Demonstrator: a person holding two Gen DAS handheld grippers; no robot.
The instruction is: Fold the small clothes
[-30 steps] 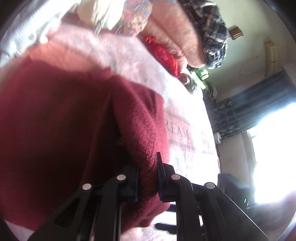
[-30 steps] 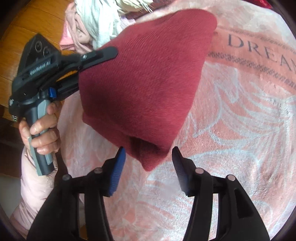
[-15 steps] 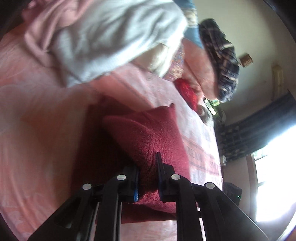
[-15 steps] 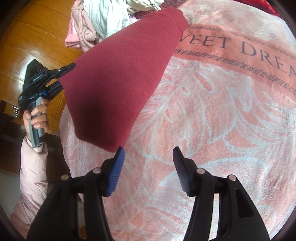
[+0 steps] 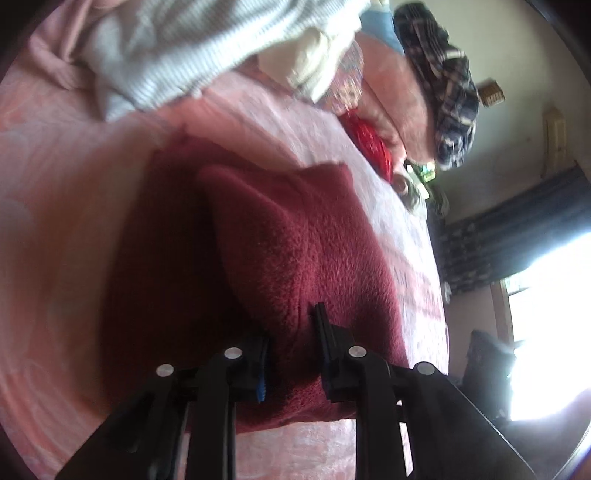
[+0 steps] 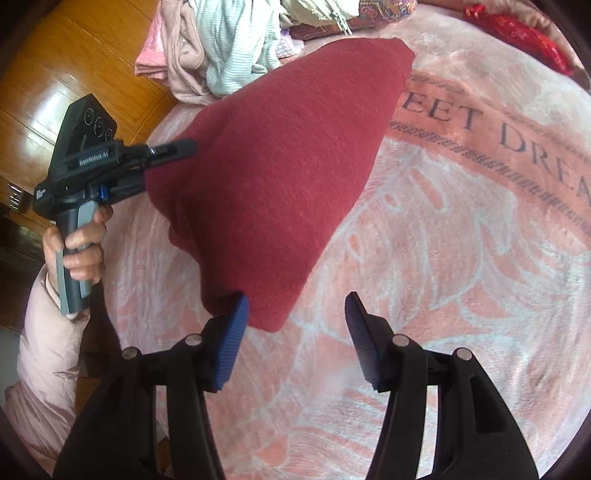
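A dark red knitted garment [image 6: 280, 177], folded, lies spread on the pink blanket [image 6: 461, 258], its left edge lifted. My left gripper [image 5: 291, 332] is shut on that edge of the red garment [image 5: 295, 258]; it shows from outside in the right wrist view [image 6: 162, 155], held in a hand at the left. My right gripper [image 6: 295, 317] is open and empty, just in front of the garment's near corner, its left fingertip [image 6: 238, 314] at the cloth's edge.
A heap of unfolded clothes [image 6: 229, 44], white striped and pink, lies at the blanket's far left. A red packet [image 6: 517, 33] lies at the far right. A wooden floor [image 6: 74, 74] lies beyond the left edge. A plaid cloth [image 5: 447, 85] tops a pillow.
My left gripper pulled the garment's edge out to the left and back in a little, laying the cloth flatter. My right gripper stayed open and now sits nearer the near corner.
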